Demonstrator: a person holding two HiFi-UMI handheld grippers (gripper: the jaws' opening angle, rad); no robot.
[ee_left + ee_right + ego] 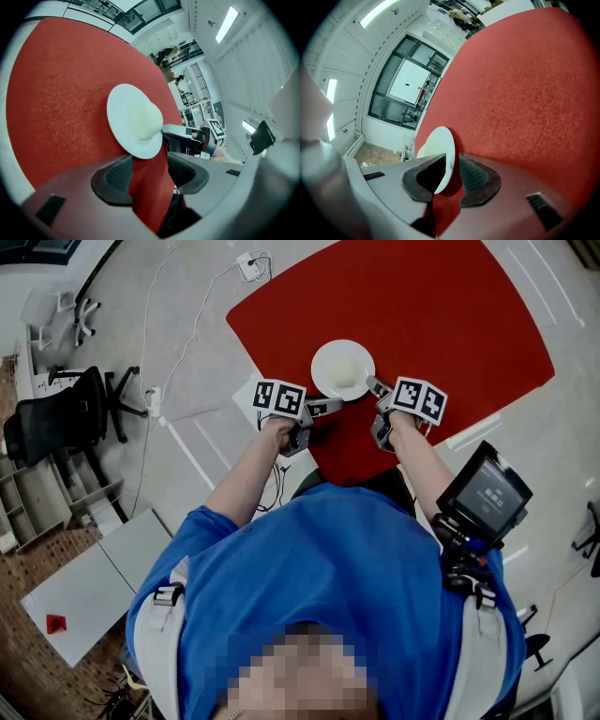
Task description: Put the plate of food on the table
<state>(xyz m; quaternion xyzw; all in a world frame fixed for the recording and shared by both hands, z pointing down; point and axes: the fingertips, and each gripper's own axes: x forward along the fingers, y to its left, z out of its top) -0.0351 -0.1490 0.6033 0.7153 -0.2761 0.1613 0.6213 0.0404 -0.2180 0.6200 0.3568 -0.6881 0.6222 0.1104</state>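
A white plate point(342, 369) with a pale mound of food point(344, 367) lies flat on the round red table point(450, 324), near its front edge. My left gripper point(328, 407) stands open just short of the plate's near left rim. In the left gripper view only red table point(56, 93) shows between the jaws of the left gripper point(149, 161), and the plate point(133, 119) lies beyond their tips. My right gripper point(375, 385) is at the plate's right rim. In the right gripper view the plate's rim point(440, 145) sits between the jaws of the right gripper point(452, 161), with a gap to the right pad.
The grey floor around the table holds a black office chair point(66, 418), a power strip point(251, 263) with a white cable, and a low white desk point(103, 587) carrying a small red object point(56, 622). A small screen point(487, 493) hangs at the person's right shoulder.
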